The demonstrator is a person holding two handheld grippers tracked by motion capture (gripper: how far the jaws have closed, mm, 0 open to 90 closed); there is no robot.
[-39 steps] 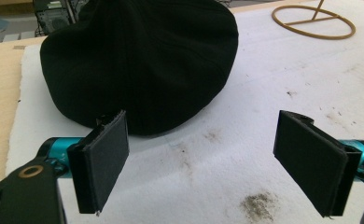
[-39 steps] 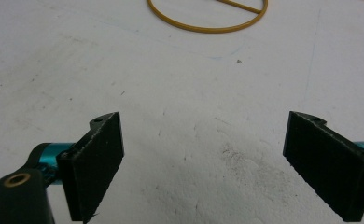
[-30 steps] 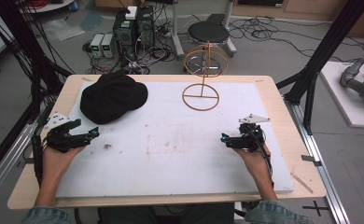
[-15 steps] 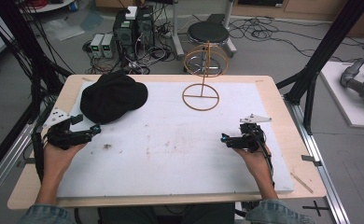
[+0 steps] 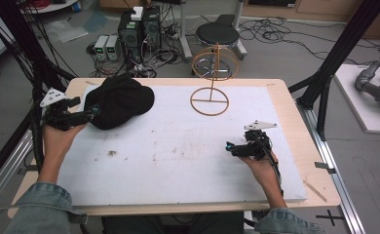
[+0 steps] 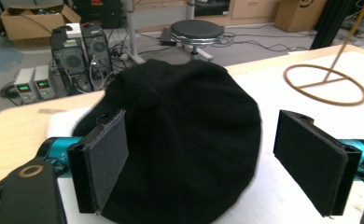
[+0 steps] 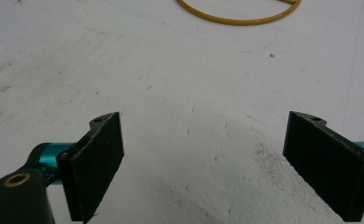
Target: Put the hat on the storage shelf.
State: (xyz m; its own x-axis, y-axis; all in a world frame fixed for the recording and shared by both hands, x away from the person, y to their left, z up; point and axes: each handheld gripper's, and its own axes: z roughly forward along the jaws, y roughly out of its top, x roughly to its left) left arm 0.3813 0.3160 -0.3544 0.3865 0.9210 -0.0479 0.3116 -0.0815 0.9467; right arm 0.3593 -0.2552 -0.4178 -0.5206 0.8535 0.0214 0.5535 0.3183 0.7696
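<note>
Black fabric, soft and slumped into a low dome, makes up the hat (image 5: pixel 120 100), which is seen lying at the far left corner of the white mat (image 5: pixel 178 146); a small button can be made out at its crown in the left gripper view, and its cloth is matte and seamed. Nothing has yet been grasped, so the work is judged to be at its very start: the hat is untouched and every later step is left to be done. The left gripper (image 5: pixel 88 116) is held just at the hat's near left edge, its jaws spread wide and the hat framed between the pads (image 6: pixel 101 163) without contact that can be confirmed. Farther out, a wire stand (image 5: pixel 211 80) of golden rod, with a round base and an upright hoop, is placed at the far middle of the mat, well apart from the hat; it is judged the likely destination. The right gripper (image 5: pixel 229 147) is held over bare mat at the near right, its jaws likewise spread with nothing between them.
</note>
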